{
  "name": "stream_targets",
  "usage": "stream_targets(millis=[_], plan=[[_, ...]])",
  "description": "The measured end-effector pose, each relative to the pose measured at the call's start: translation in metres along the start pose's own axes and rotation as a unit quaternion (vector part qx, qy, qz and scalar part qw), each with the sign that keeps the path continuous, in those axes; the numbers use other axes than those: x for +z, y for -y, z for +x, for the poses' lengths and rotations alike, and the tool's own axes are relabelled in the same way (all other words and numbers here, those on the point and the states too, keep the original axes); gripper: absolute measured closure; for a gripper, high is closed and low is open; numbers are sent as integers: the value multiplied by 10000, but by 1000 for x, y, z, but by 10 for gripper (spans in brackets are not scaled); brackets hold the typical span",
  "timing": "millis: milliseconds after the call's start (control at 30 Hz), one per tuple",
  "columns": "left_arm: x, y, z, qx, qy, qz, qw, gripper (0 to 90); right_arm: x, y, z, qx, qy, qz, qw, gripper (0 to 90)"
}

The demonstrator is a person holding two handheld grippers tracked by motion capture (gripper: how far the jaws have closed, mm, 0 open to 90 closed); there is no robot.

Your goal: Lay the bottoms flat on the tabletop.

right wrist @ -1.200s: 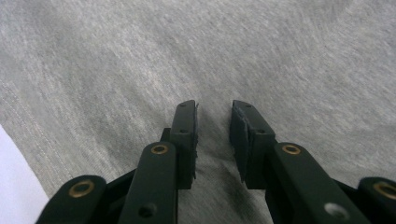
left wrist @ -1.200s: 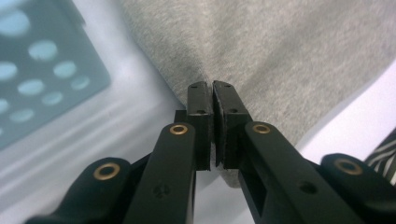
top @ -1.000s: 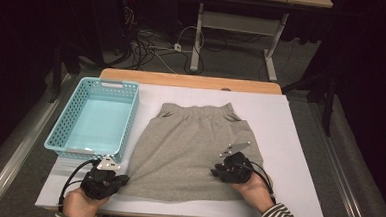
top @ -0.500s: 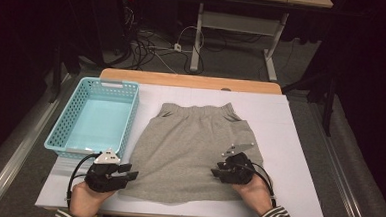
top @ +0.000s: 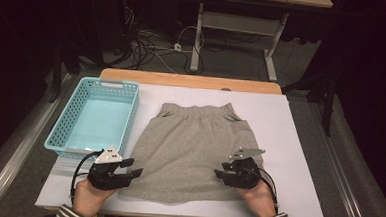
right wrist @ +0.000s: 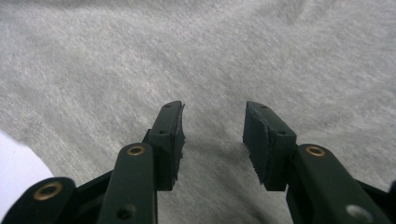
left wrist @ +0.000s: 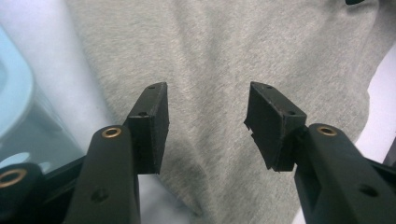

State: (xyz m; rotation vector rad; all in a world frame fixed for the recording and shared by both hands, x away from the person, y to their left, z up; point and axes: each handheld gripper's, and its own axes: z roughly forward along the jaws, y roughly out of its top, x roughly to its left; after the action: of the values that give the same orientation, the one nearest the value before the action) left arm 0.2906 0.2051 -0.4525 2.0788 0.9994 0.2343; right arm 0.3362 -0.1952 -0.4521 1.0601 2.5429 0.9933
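A grey skirt lies flat on the white table, waistband at the far side, hem near me. My left gripper hovers at the skirt's near left corner with its jaws open and nothing between them; in the left gripper view the grey skirt fills the space beyond the left gripper. My right gripper sits over the skirt's near right part, also open and empty. In the right gripper view the right gripper stands just above the grey skirt.
A light blue plastic basket stands on the table to the left of the skirt, close to my left gripper; its wall shows at the left of the left gripper view. A wooden edge runs along the table's far side.
My left gripper has moved rightward and forward from the table's front left onto the skirt's near left corner. The right gripper has barely shifted.
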Motion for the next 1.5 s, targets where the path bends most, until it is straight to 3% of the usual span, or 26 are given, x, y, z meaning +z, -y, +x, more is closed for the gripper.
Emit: stream_targets(millis=[533,767,1067,1233,1500], plan=[[-2,-4,-8,116,0,-79,9999,439,0,2,3,-37,36,-124,9999,542],[1,-13,-19,378,124,-205,9990,426,-4,5,6,-27,125,-261,9996,534],[8,-22,-22,432,267,-175,9986,422,0,6,3,-19,57,-246,9997,520],[11,-26,-29,496,-100,-223,9985,395,0,7,4,-72,48,-285,9996,513],[12,-34,-29,513,66,-376,9980,368,4,6,5,-115,37,-261,9996,507]])
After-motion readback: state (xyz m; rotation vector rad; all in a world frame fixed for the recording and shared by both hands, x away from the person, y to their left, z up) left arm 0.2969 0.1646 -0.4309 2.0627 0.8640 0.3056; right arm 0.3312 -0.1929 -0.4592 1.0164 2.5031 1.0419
